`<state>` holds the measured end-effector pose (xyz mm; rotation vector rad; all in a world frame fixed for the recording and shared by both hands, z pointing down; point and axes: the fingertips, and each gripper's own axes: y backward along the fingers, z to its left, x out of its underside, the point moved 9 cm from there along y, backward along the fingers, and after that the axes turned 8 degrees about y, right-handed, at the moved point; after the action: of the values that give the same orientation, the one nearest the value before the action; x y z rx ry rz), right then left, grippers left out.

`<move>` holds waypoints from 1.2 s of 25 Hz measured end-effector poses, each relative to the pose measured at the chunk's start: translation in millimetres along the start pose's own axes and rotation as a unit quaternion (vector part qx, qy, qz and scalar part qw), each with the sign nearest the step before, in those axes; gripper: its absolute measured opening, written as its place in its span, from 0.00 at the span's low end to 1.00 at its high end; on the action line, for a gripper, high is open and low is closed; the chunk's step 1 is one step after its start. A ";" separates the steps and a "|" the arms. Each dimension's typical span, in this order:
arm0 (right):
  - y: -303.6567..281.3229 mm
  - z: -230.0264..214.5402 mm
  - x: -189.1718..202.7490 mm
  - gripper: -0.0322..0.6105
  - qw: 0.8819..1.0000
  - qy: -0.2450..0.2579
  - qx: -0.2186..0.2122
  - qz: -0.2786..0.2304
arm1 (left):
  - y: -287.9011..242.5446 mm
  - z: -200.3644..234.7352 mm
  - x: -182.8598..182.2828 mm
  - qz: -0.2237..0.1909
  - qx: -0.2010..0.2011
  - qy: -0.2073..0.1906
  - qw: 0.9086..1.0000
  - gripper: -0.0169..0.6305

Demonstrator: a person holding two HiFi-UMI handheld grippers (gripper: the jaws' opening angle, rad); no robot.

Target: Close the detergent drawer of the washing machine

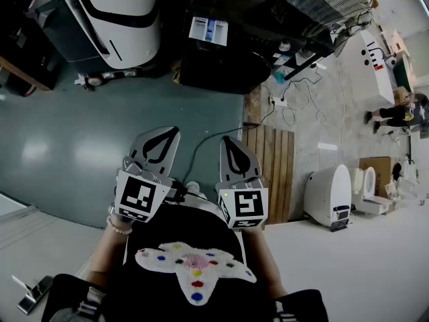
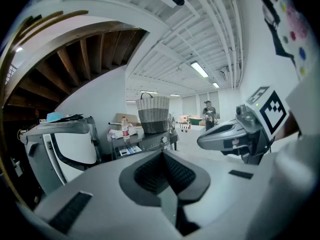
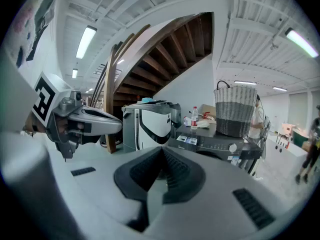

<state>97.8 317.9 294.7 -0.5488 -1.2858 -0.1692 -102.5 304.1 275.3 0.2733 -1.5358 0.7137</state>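
The detergent drawer (image 1: 208, 29) stands pulled out of the dark washing machine (image 1: 228, 69), at the top of your head view. Its white and blue compartments are open to the camera. It is well ahead of both your tools, and neither is near it.

A woven basket (image 3: 235, 109) sits on top of the machine, with a bottle (image 3: 194, 118) just beside it. To the left of the washing machine stands a large white-and-black appliance (image 1: 114, 19). A wooden staircase (image 3: 165, 59) rises behind that one.

Your left hand-held gripper (image 1: 173, 133) has its jaws pressed together with nothing between them. Your right hand-held gripper (image 1: 228, 143) is the same: jaws pressed together and empty. You hold the two side by side close to your body, a little apart from each other. Both point forward and slightly down over the teal floor (image 1: 67, 146), and they touch nothing.

A black cable (image 1: 201, 146) runs across the floor between them, towards a slatted wooden board (image 1: 271, 173) lying on your right. Farther right stand white toilets (image 1: 330, 194), and a person (image 1: 395, 116) is well off near the right edge.
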 end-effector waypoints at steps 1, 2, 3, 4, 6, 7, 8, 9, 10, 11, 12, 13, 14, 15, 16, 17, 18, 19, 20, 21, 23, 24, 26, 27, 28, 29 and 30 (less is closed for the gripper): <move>0.2 0.3 0.0 0.06 1.000 0.000 -0.001 0.000 | 0.3 -0.4 0.1 0.000 0.000 0.000 1.000 0.04; 0.2 0.7 0.0 0.06 1.000 0.001 -0.002 -0.001 | 0.6 -0.7 0.1 0.000 -0.001 -0.001 1.000 0.04; 0.1 1.2 0.0 0.06 1.000 0.001 -0.002 -0.001 | 0.8 -0.7 0.2 0.000 -0.001 -0.001 1.000 0.04; -0.4 1.8 -0.2 0.06 1.000 0.001 -0.003 -0.001 | 1.0 -0.4 0.3 -0.001 -0.002 -0.001 1.000 0.04; -1.0 2.9 -0.5 0.06 1.000 0.001 -0.005 -0.001 | 1.5 0.2 0.5 -0.001 -0.002 0.001 1.000 0.04; -0.8 3.3 -0.6 0.06 1.000 0.002 -0.005 -0.002 | 2.0 0.0 0.6 -0.001 -0.003 0.001 1.000 0.04; -0.3 3.5 -0.7 0.06 1.000 0.002 -0.006 -0.002 | 2.6 -0.6 0.7 -0.001 -0.003 0.001 1.000 0.04; 0.1 3.7 -0.8 0.06 1.000 0.002 -0.007 -0.002 | 3.1 -1.1 0.8 -0.001 -0.004 0.000 1.000 0.04; 0.5 3.9 -0.9 0.06 1.000 0.002 -0.007 -0.002 | 3.6 -1.5 1.0 0.000 -0.004 0.000 1.000 0.04; 0.8 4.1 -0.9 0.06 1.000 0.002 -0.007 -0.002 | 4.1 -1.8 1.4 0.000 -0.004 0.000 1.000 0.04; 1.1 4.6 -0.6 0.06 1.000 0.002 -0.007 -0.002 | 4.6 -2.0 1.9 0.000 -0.004 0.000 1.000 0.04; 1.5 5.0 -0.3 0.06 1.000 0.001 -0.007 -0.003 | 5.1 -2.4 2.4 0.000 -0.005 0.000 1.000 0.04; 2.1 5.3 0.0 0.06 1.000 0.001 -0.008 -0.003 | 5.5 -2.9 2.8 0.000 -0.005 0.001 1.000 0.04; 2.6 5.3 0.4 0.06 1.000 0.001 -0.009 -0.003 | 5.6 -3.6 3.1 0.000 -0.006 0.001 1.000 0.04; 3.1 4.7 0.9 0.06 1.000 0.001 -0.010 -0.003 | 5.2 -4.4 3.2 0.000 -0.007 0.001 1.000 0.04; 3.3 3.9 1.4 0.06 1.000 0.001 -0.011 -0.003 | 4.6 -5.3 3.2 0.000 -0.008 0.000 1.000 0.04; 3.6 3.1 2.0 0.06 1.000 0.001 -0.012 -0.003 | 4.0 -6.1 3.1 0.000 -0.010 0.001 1.000 0.04; 3.8 2.5 2.5 0.06 1.000 0.002 -0.014 -0.003 | 3.7 -7.0 3.1 -0.001 -0.011 0.001 1.000 0.04; 4.1 1.9 2.9 0.06 1.000 0.002 -0.015 -0.003 | 3.6 -8.0 3.1 -0.001 -0.012 0.001 1.000 0.04; 4.6 1.4 3.4 0.06 1.000 0.002 -0.016 -0.003 | 3.9 -9.0 3.1 -0.001 -0.014 0.001 1.000 0.04; 6.3 -0.2 4.2 0.06 1.000 -0.003 -0.017 -0.005 | 4.6 -11.6 2.9 0.000 -0.016 0.001 1.000 0.04; 7.4 -1.3 4.8 0.06 1.000 -0.008 -0.017 -0.006 | 5.0 -13.2 2.9 0.000 -0.018 0.001 1.000 0.04; 11.1 -4.6 6.5 0.06 1.000 -0.015 -0.018 -0.007 | 5.2 -17.4 2.8 0.000 -0.022 0.001 1.000 0.04; 13.6 -6.7 7.6 0.06 1.000 -0.016 -0.017 -0.007 | 5.1 -19.9 2.5 0.000 -0.024 0.000 1.000 0.04; 16.1 -8.7 8.8 0.06 1.000 -0.017 -0.017 -0.008 | 5.1 -22.3 2.0 0.000 -0.026 0.000 1.000 0.04; 18.4 -10.5 10.0 0.06 1.000 -0.017 -0.017 -0.009 | 5.4 -24.4 1.6 0.000 -0.028 0.000 1.000 0.04; 20.3 -12.0 11.2 0.06 1.000 -0.019 -0.017 -0.010 | 5.8 -26.3 1.3 -0.001 -0.030 -0.001 1.000 0.04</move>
<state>119.9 331.8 297.2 -0.5695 -1.3274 -0.1984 -84.7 324.2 273.6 0.2300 -1.5558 0.6650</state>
